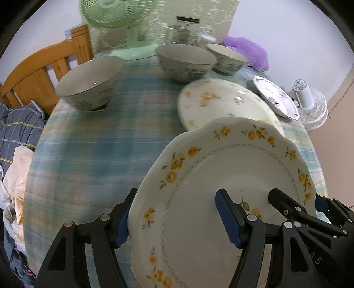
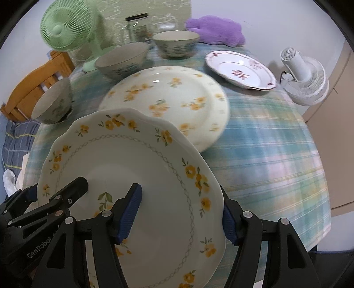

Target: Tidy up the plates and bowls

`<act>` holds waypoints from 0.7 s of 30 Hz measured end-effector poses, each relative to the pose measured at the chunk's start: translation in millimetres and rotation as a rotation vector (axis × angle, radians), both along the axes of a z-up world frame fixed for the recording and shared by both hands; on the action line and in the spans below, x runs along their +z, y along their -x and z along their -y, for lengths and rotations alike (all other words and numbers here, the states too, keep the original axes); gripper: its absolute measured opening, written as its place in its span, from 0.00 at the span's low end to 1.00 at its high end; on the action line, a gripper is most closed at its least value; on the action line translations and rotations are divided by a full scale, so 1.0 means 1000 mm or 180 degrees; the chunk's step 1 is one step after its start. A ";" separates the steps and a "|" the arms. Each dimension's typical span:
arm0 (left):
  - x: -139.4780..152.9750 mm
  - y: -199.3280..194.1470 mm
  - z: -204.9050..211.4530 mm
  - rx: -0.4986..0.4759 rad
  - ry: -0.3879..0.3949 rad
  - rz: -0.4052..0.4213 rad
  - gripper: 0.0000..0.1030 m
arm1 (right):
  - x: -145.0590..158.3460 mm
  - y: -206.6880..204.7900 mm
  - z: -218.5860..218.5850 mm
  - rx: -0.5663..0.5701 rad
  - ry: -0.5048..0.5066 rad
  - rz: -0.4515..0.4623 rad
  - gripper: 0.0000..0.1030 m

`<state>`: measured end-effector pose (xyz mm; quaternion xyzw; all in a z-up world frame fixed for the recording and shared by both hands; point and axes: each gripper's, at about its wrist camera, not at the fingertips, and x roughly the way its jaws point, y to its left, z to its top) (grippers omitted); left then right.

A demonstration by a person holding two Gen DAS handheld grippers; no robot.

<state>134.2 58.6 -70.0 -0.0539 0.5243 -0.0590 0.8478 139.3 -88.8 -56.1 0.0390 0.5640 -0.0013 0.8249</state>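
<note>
Three plates are in view: a scalloped plate with yellow flowers [image 2: 137, 177] raised off the table, a round yellow-flowered plate [image 2: 170, 99] lying flat, and a pink-flowered plate [image 2: 241, 71]. There are three bowls: a near bowl [image 1: 88, 86], a middle bowl [image 1: 185, 62] and a far bowl [image 1: 227, 58]. Two fans, one green [image 1: 119, 24] and one white [image 2: 303, 77], one glass jar [image 1: 183, 31], and two grippers.

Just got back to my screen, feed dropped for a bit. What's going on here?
Both tongs, left and right, grip one scalloped yellow-flower plate by opposite rims, holding it tilted above the plaid tablecloth. Just beyond lies a larger yellow-flower plate, flat on the table, with a pink-flower plate further right. Three bowls sit unstacked at the back, near a green fan and a glass jar.
</note>
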 end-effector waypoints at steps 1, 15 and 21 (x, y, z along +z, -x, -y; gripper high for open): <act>0.001 -0.001 0.007 -0.0008 0.0004 -0.0002 0.68 | 0.000 0.000 0.006 -0.0003 0.0004 0.0006 0.68; 0.005 -0.015 0.116 -0.0158 -0.0094 0.0011 0.68 | 0.000 -0.007 0.120 -0.0153 -0.0016 -0.0026 0.67; -0.001 -0.019 0.155 -0.0216 -0.0097 -0.0041 0.68 | -0.009 -0.005 0.161 -0.0236 -0.0049 -0.0081 0.67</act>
